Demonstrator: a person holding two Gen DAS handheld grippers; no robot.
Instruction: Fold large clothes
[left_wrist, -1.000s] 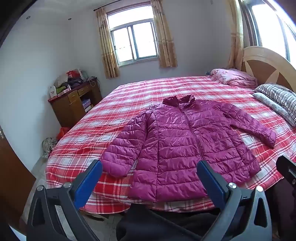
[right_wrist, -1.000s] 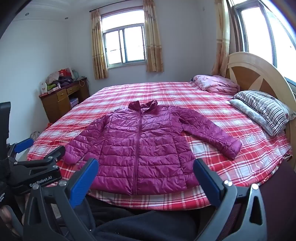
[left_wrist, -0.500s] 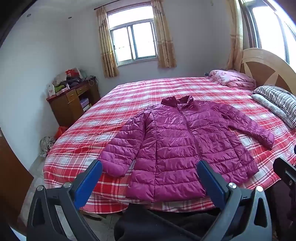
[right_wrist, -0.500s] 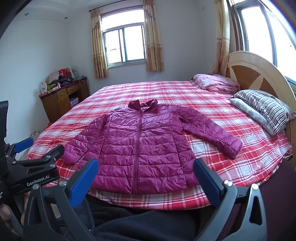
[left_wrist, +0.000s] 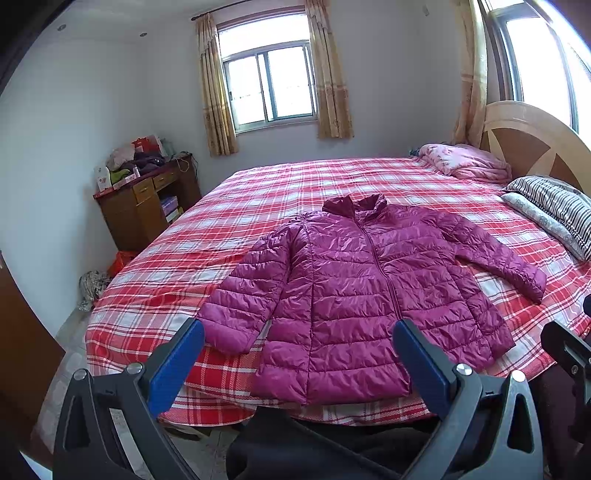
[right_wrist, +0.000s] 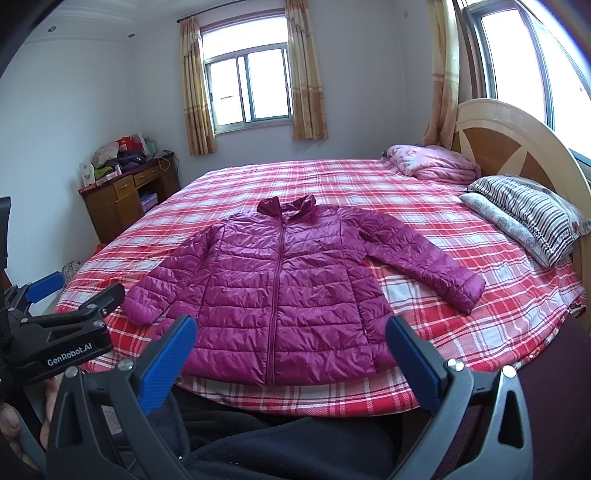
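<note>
Nearest, left tool (left_wrist: 298, 363) and right tool (right_wrist: 291, 356), both spread wide, blue pads bare, nothing gripped, held short of the bed's near edge. Just beyond the tips, magenta puffer jacket (right_wrist: 284, 288) laid flat, zipped, front up on the red plaid bed (right_wrist: 424, 192), hem toward the tools, collar away, both sleeves angled outward. Farther off, striped pillow (right_wrist: 532, 214), pink blanket (right_wrist: 432, 162), wooden headboard (right_wrist: 517, 147).

Home bedroom: bed (right_wrist: 424, 206), curtained window (right_wrist: 247, 90)
</note>
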